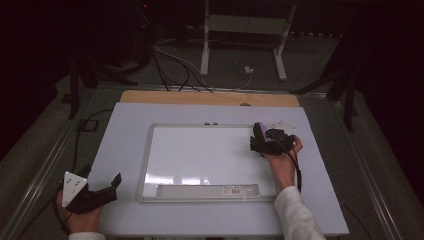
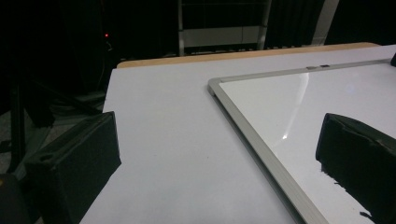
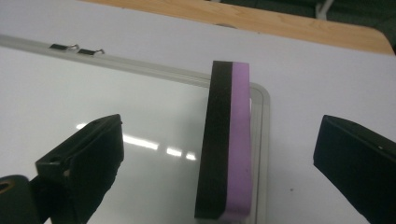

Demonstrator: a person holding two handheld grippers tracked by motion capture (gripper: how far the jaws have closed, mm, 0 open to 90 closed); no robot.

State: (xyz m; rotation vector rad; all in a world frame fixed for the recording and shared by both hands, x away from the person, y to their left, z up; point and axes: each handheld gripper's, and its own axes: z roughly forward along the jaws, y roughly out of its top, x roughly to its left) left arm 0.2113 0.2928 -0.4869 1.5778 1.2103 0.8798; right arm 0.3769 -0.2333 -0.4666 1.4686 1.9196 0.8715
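Note:
A whiteboard [image 1: 200,155] with a silver frame lies flat on the white table [image 1: 120,130]. An eraser [image 1: 260,129], black with a purple side, stands on its edge at the board's far right corner [image 3: 229,140]. My right gripper [image 1: 256,139] is open, one jaw on each side of the eraser, neither touching it [image 3: 224,135]. My left gripper [image 1: 102,176] is open and holds nothing at the table's near left corner. In the left gripper view its jaws [image 2: 219,140] straddle the board's left frame edge [image 2: 252,135].
The board's pen tray [image 1: 207,191] with a small label runs along its near edge. Two small clips [image 3: 77,48] sit on its far edge. A wooden strip [image 1: 210,97] borders the table's far side. Cables [image 1: 172,65] and white stand legs [image 1: 205,45] are on the floor beyond.

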